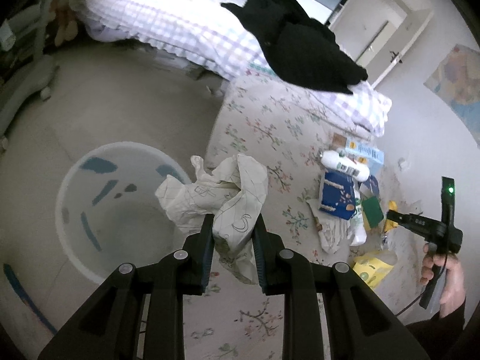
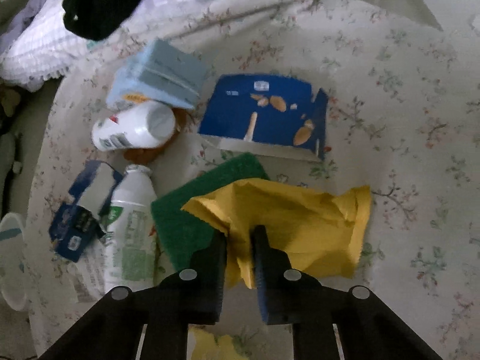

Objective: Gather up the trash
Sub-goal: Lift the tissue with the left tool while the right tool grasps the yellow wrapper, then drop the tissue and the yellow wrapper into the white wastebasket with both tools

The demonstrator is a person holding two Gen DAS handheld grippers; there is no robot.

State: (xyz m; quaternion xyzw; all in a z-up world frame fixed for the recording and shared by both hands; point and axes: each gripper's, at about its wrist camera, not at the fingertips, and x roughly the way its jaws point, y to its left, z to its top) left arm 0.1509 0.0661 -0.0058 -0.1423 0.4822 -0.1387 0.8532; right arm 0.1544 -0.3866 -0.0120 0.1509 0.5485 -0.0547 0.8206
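Beside bin [image 1: 90, 198], left gripper [image 1: 233, 225] pinching crumpled paper [image 1: 222, 192], right gripper [image 2: 240, 237] clamping yellow wrapper [image 2: 300, 225]

I'm working in a home bedroom. I see a bed [image 1: 168, 24] with a checked lilac quilt [image 1: 360, 105], a floral bedsheet [image 2: 405, 120], a white door [image 1: 381, 36] and a picture [image 1: 456, 81] on the wall.

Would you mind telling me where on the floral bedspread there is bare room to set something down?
The floral bedspread is bare right of the blue box and the yellow paper. Left of these it is crowded: two white bottles, torn blue cartons and a green pad. The white bin stands beside the bed.
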